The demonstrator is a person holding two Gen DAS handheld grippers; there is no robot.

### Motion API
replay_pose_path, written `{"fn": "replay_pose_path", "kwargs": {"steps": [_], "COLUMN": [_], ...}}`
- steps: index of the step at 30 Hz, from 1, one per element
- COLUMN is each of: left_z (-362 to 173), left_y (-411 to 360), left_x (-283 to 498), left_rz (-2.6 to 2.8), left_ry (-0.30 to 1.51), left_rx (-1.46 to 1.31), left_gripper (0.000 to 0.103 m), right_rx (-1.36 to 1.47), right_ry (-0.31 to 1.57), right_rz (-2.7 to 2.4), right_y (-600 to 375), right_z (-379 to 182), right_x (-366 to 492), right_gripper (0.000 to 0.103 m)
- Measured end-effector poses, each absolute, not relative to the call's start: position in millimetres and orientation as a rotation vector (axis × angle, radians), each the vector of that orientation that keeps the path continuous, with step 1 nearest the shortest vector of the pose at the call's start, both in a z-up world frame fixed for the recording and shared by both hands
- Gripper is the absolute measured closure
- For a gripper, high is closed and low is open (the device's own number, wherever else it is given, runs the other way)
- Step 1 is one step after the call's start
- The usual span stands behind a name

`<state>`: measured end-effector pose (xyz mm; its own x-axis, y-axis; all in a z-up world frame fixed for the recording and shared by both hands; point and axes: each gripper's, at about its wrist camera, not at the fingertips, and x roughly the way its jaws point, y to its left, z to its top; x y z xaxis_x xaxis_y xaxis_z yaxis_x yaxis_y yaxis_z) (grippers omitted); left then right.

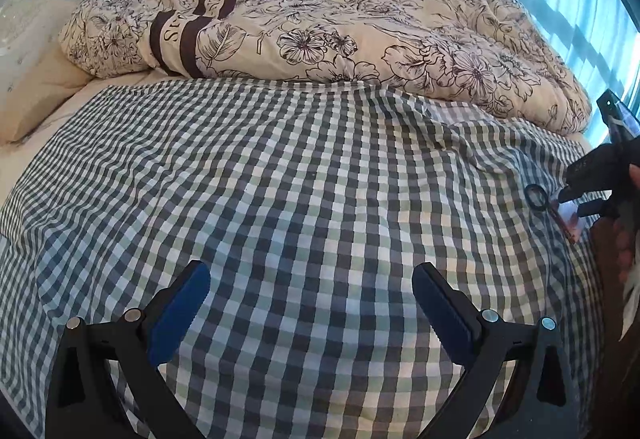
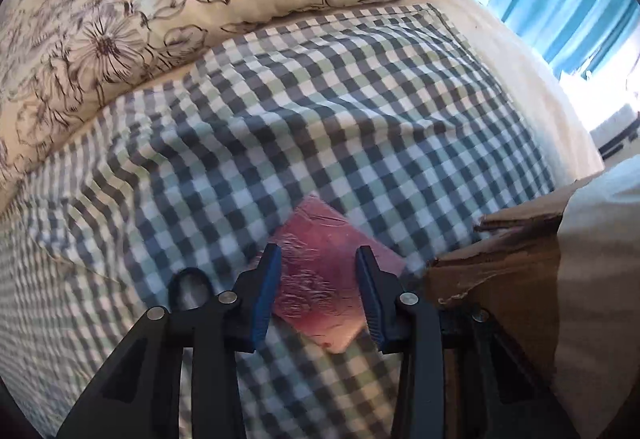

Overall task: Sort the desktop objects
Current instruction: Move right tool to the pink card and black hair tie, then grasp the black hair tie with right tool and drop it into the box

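Between your right claw (image 2: 319, 293), half open, lies a pink wrapped packet (image 2: 324, 279) flat on the checked cloth (image 2: 280, 127); thin, likely slippery, so pinch its long edges. Left claw (image 1: 310, 313) gapes wide, empty.

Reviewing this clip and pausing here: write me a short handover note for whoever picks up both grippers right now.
Left gripper: open, empty, hovering over the checked cloth.
Right gripper: open, jaws either side of the pink wrapped packet lying on the cloth; not yet closed on it.
Black scissors lie just left of the packet; only a handle loop shows.
Torn cardboard box sits to the right.
Done: cannot tell; box contents hidden.
Left: grasp the packet, then the scissors, probably into the box.
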<state>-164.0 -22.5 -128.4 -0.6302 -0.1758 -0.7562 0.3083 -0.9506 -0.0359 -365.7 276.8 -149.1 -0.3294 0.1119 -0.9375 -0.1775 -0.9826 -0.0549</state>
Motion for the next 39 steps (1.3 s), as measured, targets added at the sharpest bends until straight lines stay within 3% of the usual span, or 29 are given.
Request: {"fn": "replay_pose_path", "kwargs": {"steps": [4,13,22,24,26,33,35,39], "left_z": [-128.5,-133.9,-133.7,-134.4,-134.8,-138.0,-138.7,-139.1], "left_y": [-24.8,-20.0,-16.7,-17.8,-19.3,-17.7,-17.1,-18.3], "left_x": [-163.4,-164.9,-164.5,-164.9,-165.7,-166.8,-167.1,-168.5], "left_rz": [-2.6,-2.591,-2.603,-2.6,-2.594,-2.586,-2.584,-2.581], "left_ry": [0.25,0.229,0.219,0.222,0.226,0.214,0.208,0.217], "left_rx": [1.18,1.2,1.209,1.212,1.215,1.225,1.227,1.232], "left_gripper": [0.0,0.0,0.0,0.0,0.0,0.0,0.0,0.0], "right_rx": [-1.741,-1.844,-1.658,-1.613,-1.585,-1.554,-1.542,-1.539], "right_ry": [0.296,0.424,0.611,0.651,0.711,0.866,0.898,0.742], "right_rz": [2.435,2.327,2.526,2.559,2.605,2.668,2.634,2.711], "right_y": [307.8,313.3,321.9,324.4,326.2,296.0,274.0,248.8], "right_z": [-151.9,-165.0,-168.7,-169.0,-168.7,-161.3,-162.0,-152.2], "right_x": [-363.1,-337.4,-339.8,-337.1,-334.3,-326.2,-335.1,-337.6], "right_gripper": [0.063,0.051,0.044,0.052,0.088,0.09,0.075,0.057]}}
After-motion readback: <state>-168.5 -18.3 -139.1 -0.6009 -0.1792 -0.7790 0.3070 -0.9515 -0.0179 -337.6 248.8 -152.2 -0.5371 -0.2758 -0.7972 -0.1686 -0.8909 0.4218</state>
